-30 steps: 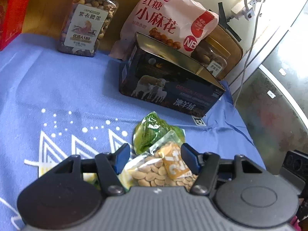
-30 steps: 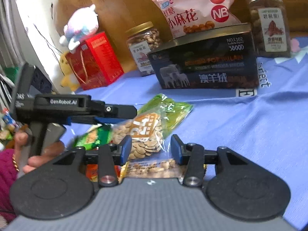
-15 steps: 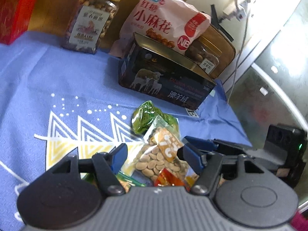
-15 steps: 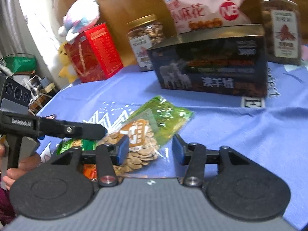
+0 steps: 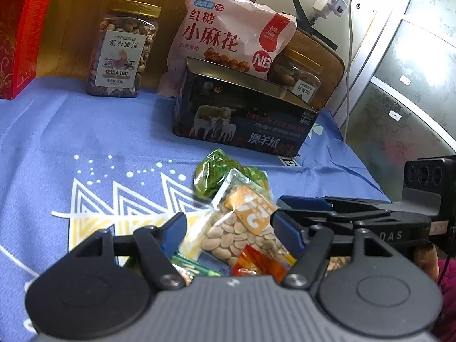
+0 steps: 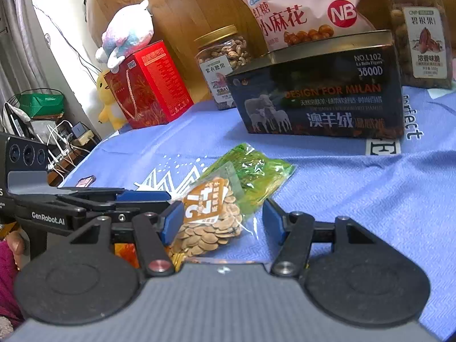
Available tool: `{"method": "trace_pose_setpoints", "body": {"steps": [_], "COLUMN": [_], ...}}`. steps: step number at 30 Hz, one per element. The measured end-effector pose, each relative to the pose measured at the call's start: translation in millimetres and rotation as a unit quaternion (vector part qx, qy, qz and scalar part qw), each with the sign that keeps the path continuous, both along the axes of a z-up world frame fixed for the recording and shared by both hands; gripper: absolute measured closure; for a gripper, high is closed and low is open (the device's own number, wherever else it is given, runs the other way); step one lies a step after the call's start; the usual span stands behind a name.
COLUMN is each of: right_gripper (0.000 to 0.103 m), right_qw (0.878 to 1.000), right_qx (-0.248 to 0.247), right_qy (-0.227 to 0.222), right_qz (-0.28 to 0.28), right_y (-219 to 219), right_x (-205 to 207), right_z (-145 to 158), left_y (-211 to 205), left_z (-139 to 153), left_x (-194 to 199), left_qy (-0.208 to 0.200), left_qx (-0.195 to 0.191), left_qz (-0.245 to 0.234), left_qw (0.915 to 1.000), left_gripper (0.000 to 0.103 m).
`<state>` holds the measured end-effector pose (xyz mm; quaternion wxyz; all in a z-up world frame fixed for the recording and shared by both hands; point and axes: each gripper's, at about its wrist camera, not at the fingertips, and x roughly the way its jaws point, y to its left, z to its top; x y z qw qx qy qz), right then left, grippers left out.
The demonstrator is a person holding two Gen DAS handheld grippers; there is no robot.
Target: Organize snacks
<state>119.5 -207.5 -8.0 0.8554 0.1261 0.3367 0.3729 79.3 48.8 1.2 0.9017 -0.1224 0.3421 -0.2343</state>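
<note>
The left gripper (image 5: 229,229) is opening, its blue pads standing on either side of a clear packet of pumpkin seeds (image 5: 242,228) with an orange label, without pressing on it. The right gripper (image 6: 221,218) is opening too; the same seed packet (image 6: 211,219) is lying between its pads, close against the left pad and clear of the right one, so neither gripper is gripping anything. The two grippers are meeting over the same small heap from opposite sides, each showing in the other's view.

The seed packet is resting on the blue tablecloth (image 5: 85,131), partly overlapping a green snack packet (image 5: 212,169) just behind it. An orange wrapper (image 5: 256,263) and a green-striped wrapper (image 5: 193,266) are peeking out nearer the left gripper's body.

Farther back, a dark tin box printed with sheep (image 5: 245,119) is standing on the cloth. A pink bag of brown-sugar twists (image 5: 228,37) is leaning behind it, between a gold-lidded jar of cashews (image 5: 122,48) and a jar of pecans (image 6: 421,31). A red gift box (image 6: 148,85) is standing off to the side, with a plush toy (image 6: 125,34) sitting on top.
</note>
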Motion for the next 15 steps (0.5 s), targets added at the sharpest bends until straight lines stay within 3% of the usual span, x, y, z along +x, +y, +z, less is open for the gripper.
{"method": "trace_pose_setpoints", "body": {"steps": [5, 9, 15], "right_gripper": [0.039, 0.048, 0.051], "right_qw": [1.000, 0.995, 0.965], "right_qx": [0.022, 0.072, 0.215], "right_qy": [0.021, 0.069, 0.141], "right_qz": [0.002, 0.015, 0.049], "right_y": [-6, -20, -49], "right_x": [4, 13, 26], "right_z": [-1, -6, -22], "left_y": [0, -1, -6], "left_z": [0, 0, 1], "left_x": [0, 0, -1], "left_qy": [-0.001, -0.001, -0.006], "left_qx": [-0.002, 0.003, 0.021], "left_qz": [-0.002, -0.003, -0.004], "left_qw": [1.0000, 1.0000, 0.9997], "left_gripper": [0.033, 0.032, 0.032]}}
